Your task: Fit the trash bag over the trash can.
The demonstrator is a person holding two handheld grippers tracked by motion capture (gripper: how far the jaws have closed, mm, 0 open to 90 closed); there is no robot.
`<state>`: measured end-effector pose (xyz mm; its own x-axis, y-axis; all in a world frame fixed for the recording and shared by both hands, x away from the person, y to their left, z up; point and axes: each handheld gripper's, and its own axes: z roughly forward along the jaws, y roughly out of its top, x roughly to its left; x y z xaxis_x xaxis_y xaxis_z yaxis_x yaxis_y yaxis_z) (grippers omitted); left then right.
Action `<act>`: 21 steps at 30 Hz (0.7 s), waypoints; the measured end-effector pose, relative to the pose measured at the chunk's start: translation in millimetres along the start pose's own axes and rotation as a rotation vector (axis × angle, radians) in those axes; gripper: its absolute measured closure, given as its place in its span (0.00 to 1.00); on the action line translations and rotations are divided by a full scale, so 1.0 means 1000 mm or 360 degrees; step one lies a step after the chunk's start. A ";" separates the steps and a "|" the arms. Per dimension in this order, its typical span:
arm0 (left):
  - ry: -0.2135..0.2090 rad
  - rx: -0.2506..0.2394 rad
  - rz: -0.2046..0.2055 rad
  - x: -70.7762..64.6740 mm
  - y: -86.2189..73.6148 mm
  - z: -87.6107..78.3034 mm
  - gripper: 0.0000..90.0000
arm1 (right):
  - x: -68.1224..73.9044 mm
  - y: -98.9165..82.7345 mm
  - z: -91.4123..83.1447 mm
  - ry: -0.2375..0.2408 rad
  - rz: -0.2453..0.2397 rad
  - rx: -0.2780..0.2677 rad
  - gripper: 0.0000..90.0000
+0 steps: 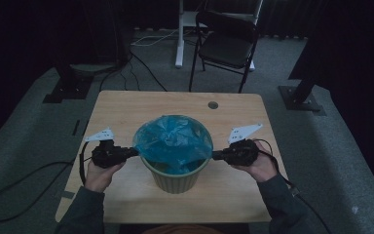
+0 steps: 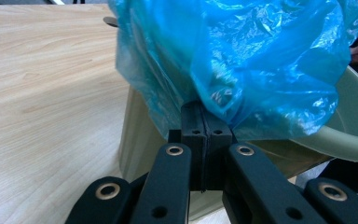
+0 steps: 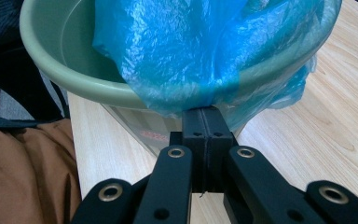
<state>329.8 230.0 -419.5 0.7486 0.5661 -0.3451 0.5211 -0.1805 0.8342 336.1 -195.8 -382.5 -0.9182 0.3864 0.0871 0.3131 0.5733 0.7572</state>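
In the middle of the bench [image 1: 126, 105] sits a green bin [image 1: 175, 180]. Both tongs, left [image 1: 135, 152] and right [image 1: 215, 156], pinch the blue bag [image 1: 173, 139] edges. Next, tug it down over the rim.

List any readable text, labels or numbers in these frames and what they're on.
No text can be read anywhere.
Red mark on the green bin's side wall, below the rim, in the right gripper view: too blurred and partly hidden to read.
Blue bag, wooden table, black fingers: no print visible.
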 end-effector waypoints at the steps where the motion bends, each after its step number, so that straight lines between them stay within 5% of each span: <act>1: 0.0000 -0.0009 -0.0003 0.001 0.001 0.001 1.00 | -0.001 0.000 0.001 -0.0001 0.0001 -0.0004 1.00; 9: 0.0063 -0.0030 -0.0014 0.010 0.013 0.011 1.00 | -0.007 0.002 0.005 -0.0085 0.0038 -0.0022 1.00; 14: 0.0160 -0.0041 -0.0017 0.023 0.027 0.022 1.00 | -0.021 0.009 0.013 -0.0140 0.0076 -0.0036 1.00; 21: 0.0190 -0.0044 -0.0038 0.030 0.025 0.029 1.00 | -0.031 0.009 0.019 -0.0154 0.0132 -0.0075 1.00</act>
<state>377.1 218.7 -421.1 0.6809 0.6622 -0.3128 0.5255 -0.1443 0.8384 372.1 -189.0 -390.8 -0.8612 0.5003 0.0892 0.3728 0.5028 0.7799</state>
